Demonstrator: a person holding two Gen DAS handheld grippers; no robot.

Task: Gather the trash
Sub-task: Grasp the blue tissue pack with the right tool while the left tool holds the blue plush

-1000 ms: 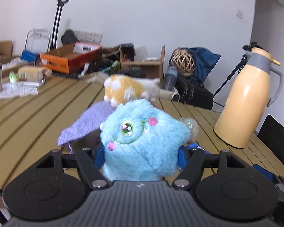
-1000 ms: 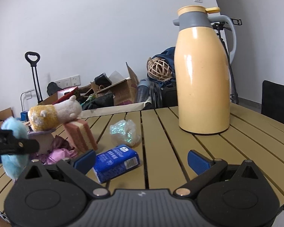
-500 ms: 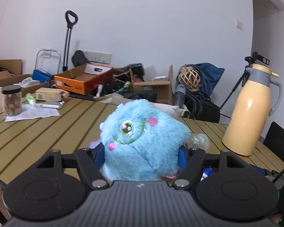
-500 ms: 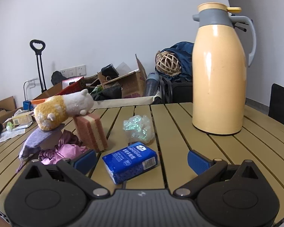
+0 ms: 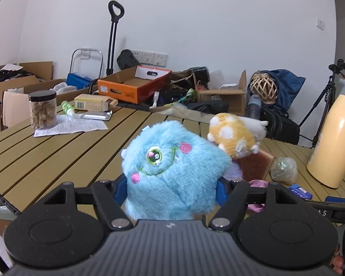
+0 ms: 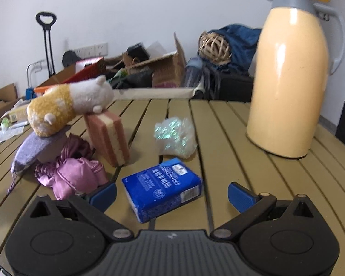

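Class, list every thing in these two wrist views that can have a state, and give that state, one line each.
left gripper, shut on the blue plush toy
right gripper, open, empty
blue carton, lying on the table, closed
yellow jug, upright, lid on
hamster plush, propped on the sponge
jar, upright, lidded
orange box, open

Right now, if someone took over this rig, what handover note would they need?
Left gripper: shut on the fluffy blue plush toy, held above the slatted wooden table.
Right gripper: open, empty, facing the blue carton.
On the table: crumpled iridescent wrapper, pink cloth bundle.
Done: nothing visibly collected.
Left: carton and wrapper look like the trash; no bin in view.
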